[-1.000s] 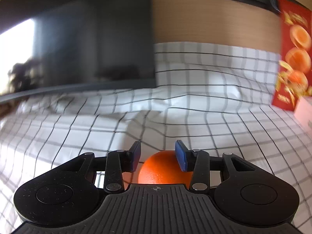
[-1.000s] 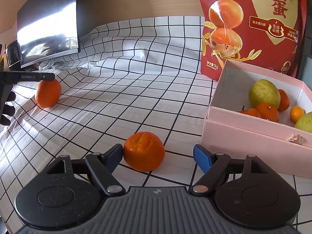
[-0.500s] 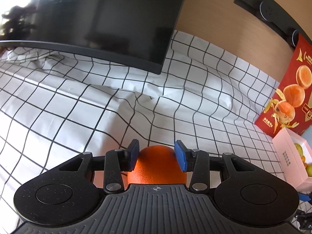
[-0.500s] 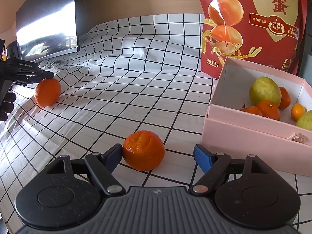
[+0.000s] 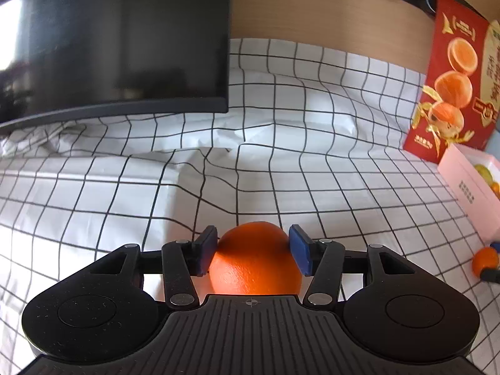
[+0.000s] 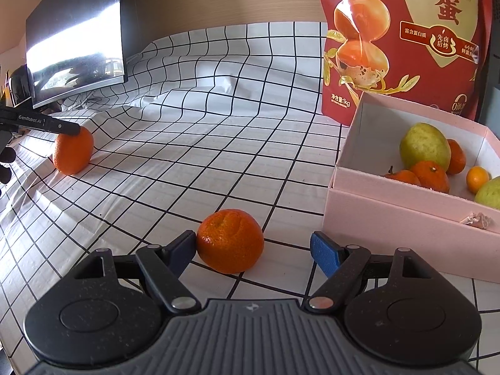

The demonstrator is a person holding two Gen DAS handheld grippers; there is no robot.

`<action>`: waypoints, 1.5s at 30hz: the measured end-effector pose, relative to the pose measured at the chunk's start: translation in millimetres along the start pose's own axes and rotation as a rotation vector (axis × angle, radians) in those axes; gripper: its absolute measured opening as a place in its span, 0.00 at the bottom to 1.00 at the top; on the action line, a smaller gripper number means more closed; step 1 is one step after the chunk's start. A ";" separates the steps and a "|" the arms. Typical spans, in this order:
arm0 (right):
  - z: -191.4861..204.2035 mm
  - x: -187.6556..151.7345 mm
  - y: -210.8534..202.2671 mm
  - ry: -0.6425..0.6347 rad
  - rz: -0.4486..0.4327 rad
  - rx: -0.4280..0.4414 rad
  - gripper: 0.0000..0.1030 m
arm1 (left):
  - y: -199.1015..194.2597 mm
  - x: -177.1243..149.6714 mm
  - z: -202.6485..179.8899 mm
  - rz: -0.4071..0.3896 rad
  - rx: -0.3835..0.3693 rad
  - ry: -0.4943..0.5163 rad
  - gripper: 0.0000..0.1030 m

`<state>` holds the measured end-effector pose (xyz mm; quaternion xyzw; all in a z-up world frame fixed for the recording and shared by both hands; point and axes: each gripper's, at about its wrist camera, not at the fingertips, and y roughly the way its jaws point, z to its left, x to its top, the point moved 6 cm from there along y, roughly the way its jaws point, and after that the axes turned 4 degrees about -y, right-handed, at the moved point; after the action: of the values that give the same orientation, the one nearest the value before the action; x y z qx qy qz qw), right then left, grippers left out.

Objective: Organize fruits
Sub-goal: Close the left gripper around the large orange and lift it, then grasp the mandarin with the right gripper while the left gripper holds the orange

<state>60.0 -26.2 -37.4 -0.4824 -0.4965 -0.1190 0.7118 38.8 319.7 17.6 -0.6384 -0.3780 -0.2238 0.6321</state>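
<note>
Checked white cloth (image 6: 200, 156) covered the counter, with a dark monitor (image 5: 118, 40) standing at the back against a wood-toned wall and a red snack bag (image 6: 403, 37) propped upright behind a pink box (image 6: 406, 218).

The left claw (image 5: 253, 250) pointed down at a smooth orange (image 5: 254, 259) that lay on the cloth between its blue pads (image 5: 299, 248). Its jaws had just been opening: the left pad sat at the orange's skin, while the right pad showed a thin gap, so the fruit was no longer pinched. In the right wrist view the same orange (image 6: 73, 151) rested on the cloth far to the left, under the black finger of that claw.

The right claw (image 6: 253, 248) stood wide apart and held nothing. A dimpled mandarin (image 6: 230, 240) sat on the cloth between its pads, touching or nearly touching the left pad and well clear of the right one, just beside the pink box's front wall.

Inside the box lay a green-yellow guava (image 6: 425, 147), several small mandarins (image 6: 431, 175) and a second green fruit (image 6: 489, 192) at the frame's edge.
</note>
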 end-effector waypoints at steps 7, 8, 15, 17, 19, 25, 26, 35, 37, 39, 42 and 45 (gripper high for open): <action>0.0 -0.1 0.2 0.002 0.003 0.002 0.78 | 4.8 0.0 -3.0 0.010 -0.040 -0.039 0.77; -0.3 -0.1 0.3 0.002 0.003 0.002 0.78 | 4.5 -0.7 -4.4 0.014 -0.053 -0.035 0.79; -0.3 0.0 0.3 0.001 0.003 0.002 0.78 | 18.4 -8.2 4.1 0.047 0.048 0.002 0.80; -0.4 0.0 0.3 0.000 0.003 0.002 0.78 | 24.4 -11.2 11.7 0.053 0.067 -0.017 0.80; -0.3 0.0 0.3 0.001 0.003 0.002 0.78 | 26.7 -12.5 17.3 0.045 0.067 -0.035 0.80; -0.3 -0.4 2.7 0.000 0.016 0.002 0.78 | 33.3 -14.5 19.9 0.034 0.035 -0.064 0.79; -0.2 -0.7 3.0 0.000 0.019 0.001 0.78 | 34.5 -14.8 17.0 0.027 0.042 -0.055 0.79; 0.0 -0.3 3.1 -0.002 0.016 0.000 0.78 | 37.6 -20.7 7.2 -0.034 0.148 0.011 0.76; 0.2 -0.4 3.0 -0.003 0.015 -0.002 0.78 | 36.3 -21.2 6.0 -0.049 0.160 0.000 0.75; 0.1 -0.5 3.1 -0.003 0.015 0.000 0.78 | 35.0 -21.3 7.3 -0.057 0.163 -0.018 0.75; 0.8 -0.4 3.0 -0.002 0.016 -0.001 0.78 | 30.1 -24.0 9.4 -0.068 0.133 -0.056 0.75; 0.8 -0.6 3.0 -0.002 0.017 0.000 0.78 | 24.3 -28.9 7.4 -0.068 0.036 -0.124 0.75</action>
<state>61.2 -24.3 -39.6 -0.4865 -0.4931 -0.1125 0.7124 38.2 323.2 -20.7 -0.6262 -0.4420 -0.1983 0.6109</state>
